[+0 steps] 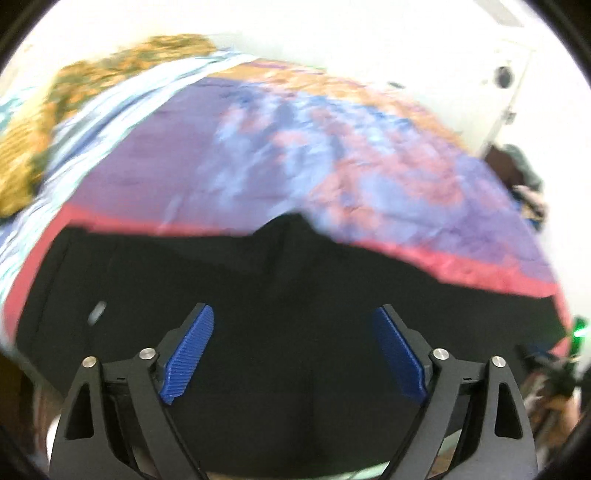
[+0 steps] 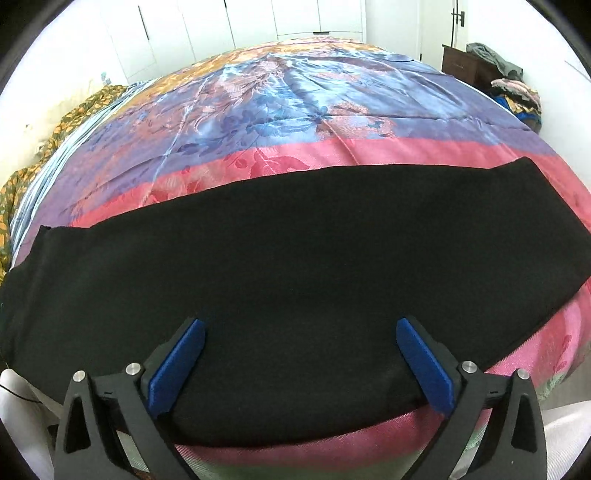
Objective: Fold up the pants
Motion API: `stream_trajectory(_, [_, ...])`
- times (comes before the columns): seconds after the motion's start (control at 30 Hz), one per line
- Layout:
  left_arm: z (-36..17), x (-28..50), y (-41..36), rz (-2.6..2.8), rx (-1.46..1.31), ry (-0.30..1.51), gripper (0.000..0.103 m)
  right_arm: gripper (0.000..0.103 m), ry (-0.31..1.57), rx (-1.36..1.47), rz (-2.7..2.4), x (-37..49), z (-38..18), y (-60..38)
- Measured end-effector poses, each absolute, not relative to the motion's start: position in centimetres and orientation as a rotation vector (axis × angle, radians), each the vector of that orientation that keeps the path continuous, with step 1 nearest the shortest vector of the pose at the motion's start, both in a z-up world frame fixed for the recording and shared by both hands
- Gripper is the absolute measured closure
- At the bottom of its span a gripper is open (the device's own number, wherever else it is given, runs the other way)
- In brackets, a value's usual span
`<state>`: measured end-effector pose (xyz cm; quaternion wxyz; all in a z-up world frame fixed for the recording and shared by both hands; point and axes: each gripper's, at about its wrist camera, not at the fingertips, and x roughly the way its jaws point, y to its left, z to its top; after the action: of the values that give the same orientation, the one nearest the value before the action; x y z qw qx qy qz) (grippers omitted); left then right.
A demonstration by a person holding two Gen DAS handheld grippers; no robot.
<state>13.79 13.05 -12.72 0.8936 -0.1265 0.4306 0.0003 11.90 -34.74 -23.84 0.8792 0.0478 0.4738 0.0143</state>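
My right gripper (image 2: 300, 328) is hanging right over the black pants (image 2: 295, 240), jaws standing wide with nothing clamped. The pants are lying spread flat across the near pink edge of the bed (image 2: 280, 110). My left gripper (image 1: 293, 317) is also gaping wide over the pants, gripping nothing.

Black pants (image 2: 295, 251) lie flat, spread crosswise along the bedspread's pink border.

A floral bedspread (image 2: 295, 96) in blue, purple and pink covers the bed. A dark wooden cabinet (image 2: 460, 62) bears heaped clothes (image 2: 511, 86); white wardrobe doors (image 2: 221, 26) stand behind.
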Motion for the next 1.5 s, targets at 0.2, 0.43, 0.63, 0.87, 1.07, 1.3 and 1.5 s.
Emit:
stream_trajectory(0.2, [-19.5, 24.7, 12.5, 0.126, -0.025, 1.088, 0.014, 0.0, 0.992, 0.09, 0.033, 11.9, -23.9, -34.6])
stream_trajectory(0.43, [-19.6, 24.7, 19.6, 0.319, -0.341, 1.029, 0.005, 0.0, 0.991, 0.077, 0.035, 12.0, -24.1, -34.5])
stream_trajectory(0.63, [-15.8, 17.5, 21.9, 0.294, -0.312, 0.887, 0.005, 0.0, 0.991, 0.072, 0.03, 12.2, -24.1, -34.5])
stream_trajectory(0.87, [-21.5, 14.2, 25.8, 0.521, -0.2, 0.978, 0.0, 0.0, 0.987, 0.063, 0.022, 12.3, -24.3, -34.2])
stream_trajectory(1.07, [-19.8, 14.8, 24.4, 0.55, -0.143, 1.006, 0.002, 0.0, 0.983, 0.063, 0.023, 12.3, -24.3, -34.3])
stream_trajectory(1.3, [-14.8, 11.0, 18.4, 0.409, -0.282, 0.811, 0.002, 0.0, 0.979, 0.056, 0.012, 12.2, -24.3, -34.2])
stream_trajectory(1.5, [-16.1, 12.8, 9.8, 0.151, -0.17, 0.838, 0.002, 0.0, 0.976, 0.052, 0.011, 12.3, -24.3, -34.2])
